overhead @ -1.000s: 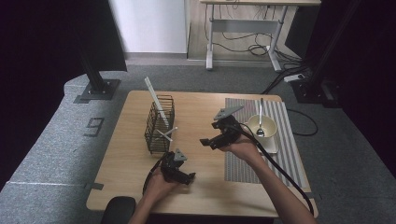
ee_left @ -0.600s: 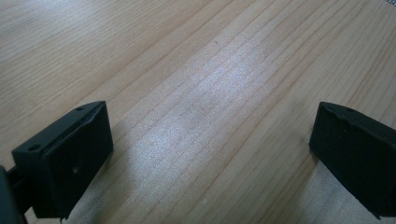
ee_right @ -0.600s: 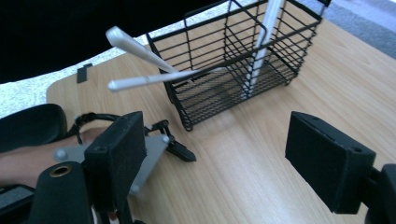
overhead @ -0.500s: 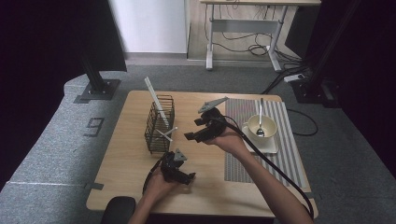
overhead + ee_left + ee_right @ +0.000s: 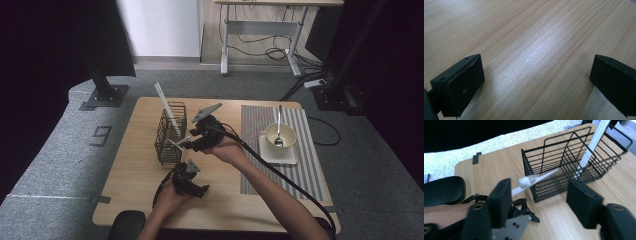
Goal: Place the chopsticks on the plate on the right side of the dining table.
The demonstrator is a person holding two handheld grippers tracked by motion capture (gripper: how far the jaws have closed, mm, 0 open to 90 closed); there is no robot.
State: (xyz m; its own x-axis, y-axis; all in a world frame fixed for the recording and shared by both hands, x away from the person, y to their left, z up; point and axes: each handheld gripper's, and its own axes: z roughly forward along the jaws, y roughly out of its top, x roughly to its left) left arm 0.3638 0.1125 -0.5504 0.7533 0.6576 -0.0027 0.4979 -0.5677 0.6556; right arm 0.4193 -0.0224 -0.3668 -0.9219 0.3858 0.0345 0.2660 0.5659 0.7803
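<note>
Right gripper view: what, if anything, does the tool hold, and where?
Nothing yet. The right tool has just been closing its jaws around the rounded end of the white utensil poking out of the wire basket, but they do not clamp it.

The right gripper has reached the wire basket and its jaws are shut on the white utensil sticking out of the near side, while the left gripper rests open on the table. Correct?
Not quite: the right gripper has been closing, but its jaws stand apart around the white utensil, as the right gripper view shows. The wire basket and the open left gripper on the table are as stated.
</note>
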